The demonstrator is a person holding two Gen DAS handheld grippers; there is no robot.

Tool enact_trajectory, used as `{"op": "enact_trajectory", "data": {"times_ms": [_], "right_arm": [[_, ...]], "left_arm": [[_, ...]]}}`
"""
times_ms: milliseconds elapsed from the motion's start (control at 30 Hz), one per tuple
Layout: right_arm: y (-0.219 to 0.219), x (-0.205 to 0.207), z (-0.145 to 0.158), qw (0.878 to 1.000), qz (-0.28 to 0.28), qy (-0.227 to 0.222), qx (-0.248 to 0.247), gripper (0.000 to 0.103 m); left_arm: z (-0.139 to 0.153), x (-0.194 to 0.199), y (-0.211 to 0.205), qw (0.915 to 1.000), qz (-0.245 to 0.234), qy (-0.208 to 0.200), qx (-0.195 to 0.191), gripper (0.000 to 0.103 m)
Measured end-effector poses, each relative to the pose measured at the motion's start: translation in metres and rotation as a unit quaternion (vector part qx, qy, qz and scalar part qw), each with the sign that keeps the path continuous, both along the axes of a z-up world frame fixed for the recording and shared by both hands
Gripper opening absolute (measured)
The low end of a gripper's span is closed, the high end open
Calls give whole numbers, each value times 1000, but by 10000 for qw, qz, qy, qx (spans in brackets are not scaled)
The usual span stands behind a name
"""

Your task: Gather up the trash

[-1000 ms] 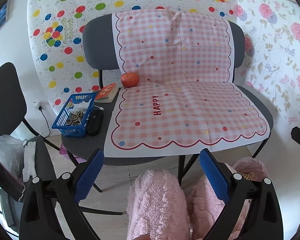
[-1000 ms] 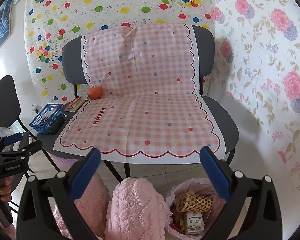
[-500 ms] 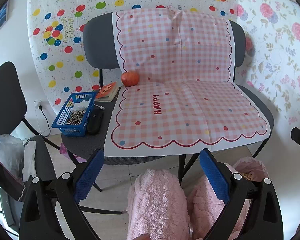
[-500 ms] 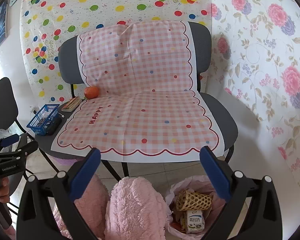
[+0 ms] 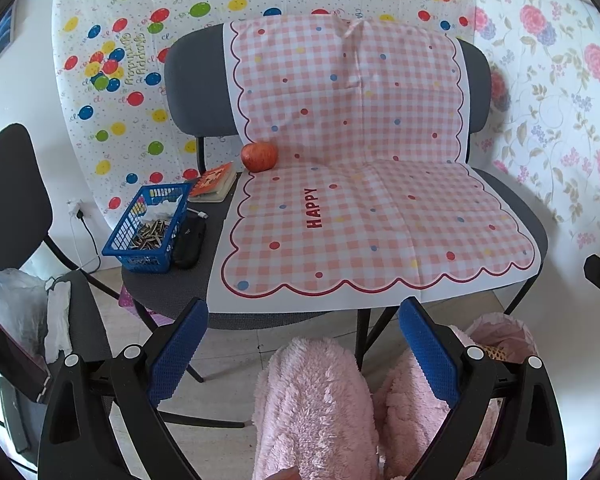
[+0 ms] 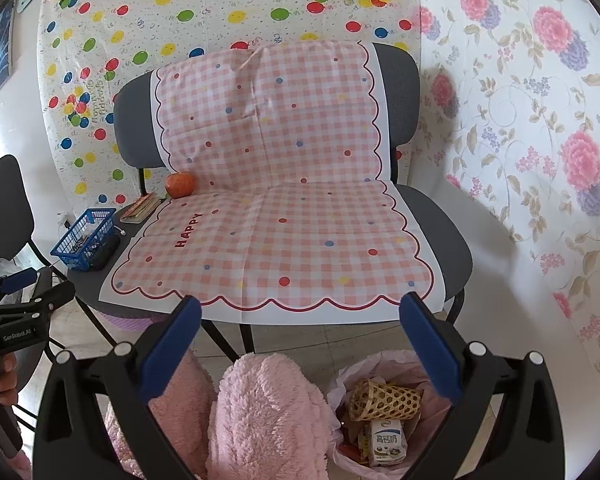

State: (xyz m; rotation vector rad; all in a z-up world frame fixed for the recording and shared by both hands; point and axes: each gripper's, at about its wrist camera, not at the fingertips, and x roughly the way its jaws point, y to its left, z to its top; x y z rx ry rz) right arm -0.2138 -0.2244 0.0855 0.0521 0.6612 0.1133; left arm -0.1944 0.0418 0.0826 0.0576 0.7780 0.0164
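Note:
A pink trash bag (image 6: 384,412) stands on the floor at the lower right; it holds a woven cone (image 6: 384,400) and a small milk carton (image 6: 386,440). Its rim shows in the left wrist view (image 5: 504,336). My left gripper (image 5: 300,344) is open and empty, held in front of the bench. My right gripper (image 6: 300,340) is open and empty, above the bag and to its left. The bench's pink checked cloth (image 5: 364,216) (image 6: 276,240) has a red apple (image 5: 259,156) (image 6: 180,185) at its back left corner.
A blue basket (image 5: 150,228) (image 6: 85,238), a black case (image 5: 188,238) and an orange book (image 5: 214,182) lie on the bench's left end. Pink fluffy knees (image 5: 312,408) (image 6: 264,416) fill the foreground. A black chair (image 5: 12,200) with a white bag stands left.
The right wrist view has drawn back and tilted down a little, showing more of the trash bag. The left view is almost unchanged. Both grippers stay open.

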Motion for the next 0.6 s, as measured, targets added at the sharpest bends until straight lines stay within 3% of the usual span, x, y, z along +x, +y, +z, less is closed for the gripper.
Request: {"op": "enact_trajectory", "data": {"times_ms": [600], "right_arm": [[-1,-1,2,10000,-41,-7,-13,97]], "left_arm": [[1,1,1,10000,-12,11,-5,95]]}}
